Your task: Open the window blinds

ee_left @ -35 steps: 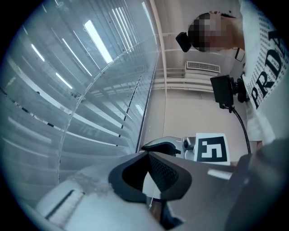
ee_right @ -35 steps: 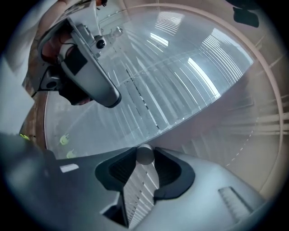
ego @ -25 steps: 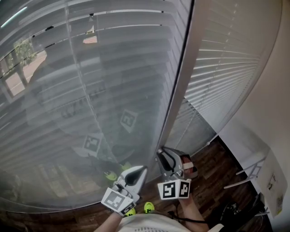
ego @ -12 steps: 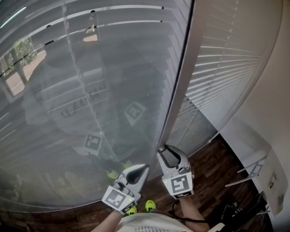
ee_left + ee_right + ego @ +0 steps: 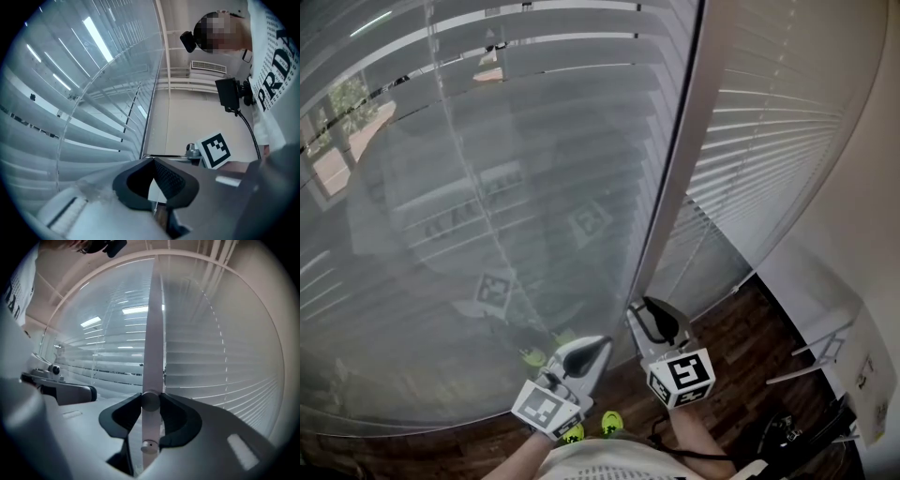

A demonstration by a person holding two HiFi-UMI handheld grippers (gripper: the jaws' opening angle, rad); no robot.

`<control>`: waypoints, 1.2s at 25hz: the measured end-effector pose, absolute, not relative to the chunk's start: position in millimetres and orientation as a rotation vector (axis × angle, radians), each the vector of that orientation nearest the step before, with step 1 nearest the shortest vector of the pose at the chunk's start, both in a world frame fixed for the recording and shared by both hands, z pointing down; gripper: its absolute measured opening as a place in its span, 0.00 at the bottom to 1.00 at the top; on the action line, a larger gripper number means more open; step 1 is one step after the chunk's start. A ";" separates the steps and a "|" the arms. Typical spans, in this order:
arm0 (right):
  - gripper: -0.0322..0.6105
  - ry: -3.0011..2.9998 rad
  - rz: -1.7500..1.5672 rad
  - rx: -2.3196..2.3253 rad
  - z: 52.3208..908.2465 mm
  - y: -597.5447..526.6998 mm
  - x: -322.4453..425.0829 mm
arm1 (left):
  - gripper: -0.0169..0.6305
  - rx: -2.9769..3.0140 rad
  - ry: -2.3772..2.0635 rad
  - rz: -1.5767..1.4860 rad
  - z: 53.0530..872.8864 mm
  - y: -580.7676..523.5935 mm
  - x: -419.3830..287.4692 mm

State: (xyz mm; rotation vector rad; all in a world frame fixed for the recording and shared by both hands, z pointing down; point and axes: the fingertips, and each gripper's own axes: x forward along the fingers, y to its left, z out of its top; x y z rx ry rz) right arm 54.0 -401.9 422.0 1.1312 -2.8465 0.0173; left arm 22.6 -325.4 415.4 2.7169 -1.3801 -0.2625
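1. The right hand-held gripper (image 5: 151, 401) is pinching the white tilt wand (image 5: 153, 348). The wand sits right between the pads and touches both. It hangs in front of the seam between the two window blinds.
2. The left hand-held gripper (image 5: 153, 160) has its tips pressed together and is parked just beside the right one, up close to the slats. There might be a thin cord caught in there, but honestly I can't tell.
3. The left blind (image 5: 487, 187) is only cracked open. There are gaps between the slats near the top left, with a bit of outdoors (image 5: 347, 131) peeking through. Lower down the slats overlap and it's just grey.
4. The right blind (image 5: 769, 131) looks flat shut.
5. My read is that the grip on the wand is sorted but the actual opening has barely got going. I'd guess it needs a lot more wand twisting to get the slats level, and the right blind hasn't been dealt with at all.
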 end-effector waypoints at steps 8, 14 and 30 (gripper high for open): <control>0.25 -2.870 0.070 1.149 421.9 -402.3 53.8 | 0.01 2.727 -1.378 -0.245 417.1 -326.7 23.2; 0.25 -2.827 -0.015 1.107 422.9 -401.0 52.8 | 0.01 2.719 -1.383 -0.278 413.1 -327.2 23.7; 0.25 -2.046 -1.095 0.867 434.7 -398.5 47.9 | 0.01 2.723 -1.405 -0.270 414.9 -332.1 15.8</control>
